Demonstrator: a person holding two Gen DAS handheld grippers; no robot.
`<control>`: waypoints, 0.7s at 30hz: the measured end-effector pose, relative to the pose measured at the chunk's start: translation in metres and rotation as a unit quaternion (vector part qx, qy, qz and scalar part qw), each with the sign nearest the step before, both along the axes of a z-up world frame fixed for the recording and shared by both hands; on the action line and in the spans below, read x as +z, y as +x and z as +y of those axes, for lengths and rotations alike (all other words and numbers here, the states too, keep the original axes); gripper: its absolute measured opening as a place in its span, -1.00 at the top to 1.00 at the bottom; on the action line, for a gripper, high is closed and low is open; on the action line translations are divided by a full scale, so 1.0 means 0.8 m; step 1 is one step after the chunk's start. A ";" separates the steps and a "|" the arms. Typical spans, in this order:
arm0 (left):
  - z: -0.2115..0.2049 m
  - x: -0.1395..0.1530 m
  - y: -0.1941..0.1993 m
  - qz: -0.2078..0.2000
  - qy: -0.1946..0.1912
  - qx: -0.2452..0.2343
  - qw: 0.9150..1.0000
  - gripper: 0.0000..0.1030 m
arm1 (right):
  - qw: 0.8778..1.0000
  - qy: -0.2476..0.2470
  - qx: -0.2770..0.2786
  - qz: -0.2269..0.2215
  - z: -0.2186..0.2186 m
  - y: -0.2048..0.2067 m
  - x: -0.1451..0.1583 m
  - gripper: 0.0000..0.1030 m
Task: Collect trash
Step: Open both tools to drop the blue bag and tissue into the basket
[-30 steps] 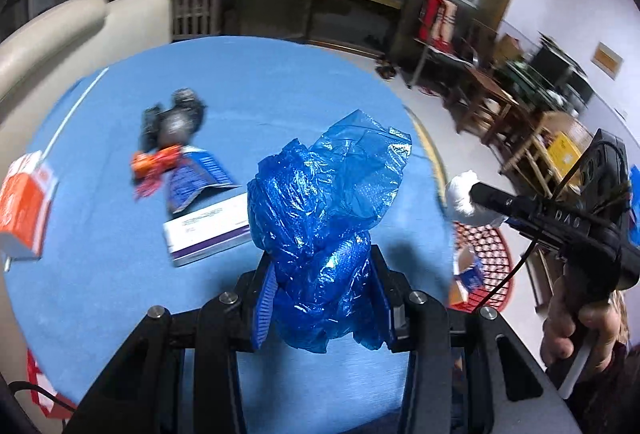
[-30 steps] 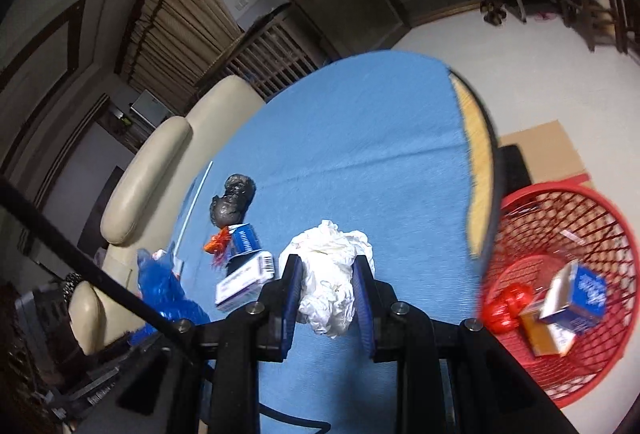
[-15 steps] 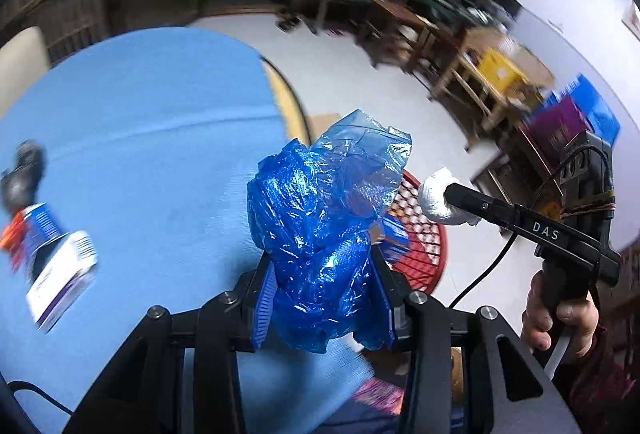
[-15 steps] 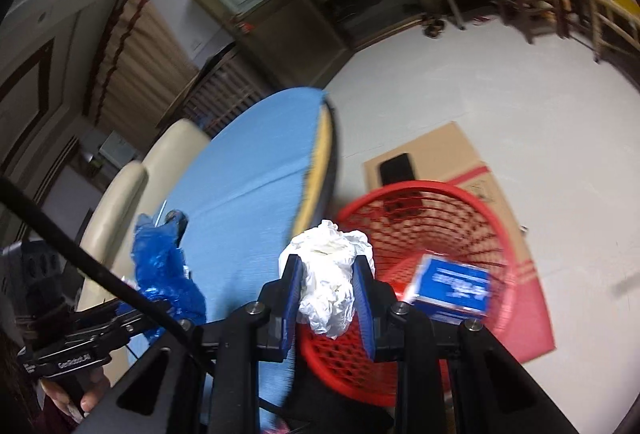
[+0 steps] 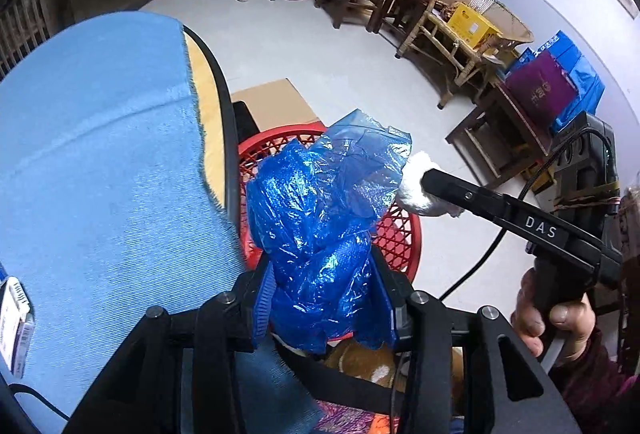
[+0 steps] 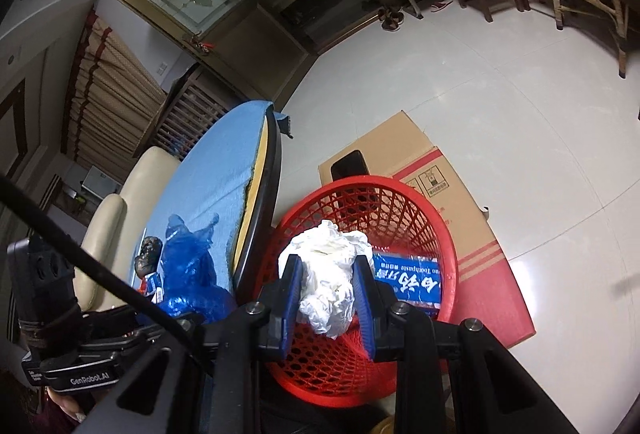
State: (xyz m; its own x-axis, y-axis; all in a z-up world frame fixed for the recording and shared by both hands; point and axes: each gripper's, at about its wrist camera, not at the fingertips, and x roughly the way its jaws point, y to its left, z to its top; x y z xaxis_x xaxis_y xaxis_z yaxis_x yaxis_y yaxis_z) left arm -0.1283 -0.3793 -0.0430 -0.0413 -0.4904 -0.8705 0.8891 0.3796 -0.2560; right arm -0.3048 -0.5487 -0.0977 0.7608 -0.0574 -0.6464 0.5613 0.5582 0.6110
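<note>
While both loads hang near the table's point(image 5: 100, 170) right edge rather than squarely over the basket point(image 6: 400, 194), the main risk is a drop that misses. That red basket stands on the floor, tight against the table's rim, with a flattened carton point(image 6: 404, 150) under its far side; a blue box point(image 6: 408, 284) already lies inside. The blue bag point(image 5: 320, 226) is the bigger worry — the left gripper point(image 5: 326, 308) pinches only its lower bunch, and the loose, light upper part billows past the pads, so on release it may drift, catch on a finger, or drape over the rim instead of falling in. From the left wrist view it seems to sit above the basket's near edge, close to the tabletop. The tissue point(image 6: 330, 280) is pinched between the right gripper's point(image 6: 326, 308) nearly closed jaws, over the basket's opening — safer, yet soft paper can cling to a pad. The two grippers also sit close together, so a bump is possible.
</note>
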 end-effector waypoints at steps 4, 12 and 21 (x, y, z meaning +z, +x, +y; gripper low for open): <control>-0.001 -0.005 0.006 0.019 -0.003 -0.002 1.000 0.03 | 1.000 0.000 -0.013 -0.005 -0.008 0.009 0.004 0.41; 0.014 0.004 0.020 0.024 -0.024 0.011 0.999 -0.15 | 0.999 0.008 -0.034 -0.007 -0.016 0.030 0.020 -0.43; 0.084 0.026 0.035 -0.034 -0.047 0.047 0.997 -0.19 | 1.000 -0.022 -0.009 -0.019 -0.002 0.046 0.045 -0.43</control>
State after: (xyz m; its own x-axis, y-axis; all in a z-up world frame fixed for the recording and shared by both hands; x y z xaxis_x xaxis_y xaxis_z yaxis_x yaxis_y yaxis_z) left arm -0.1002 -0.3121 -0.0225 0.0670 -0.5695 -0.8192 0.8671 0.4394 -0.2346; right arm -0.2676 -0.5499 -0.0616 0.7829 -0.0990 -0.6143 0.5490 0.5747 0.6069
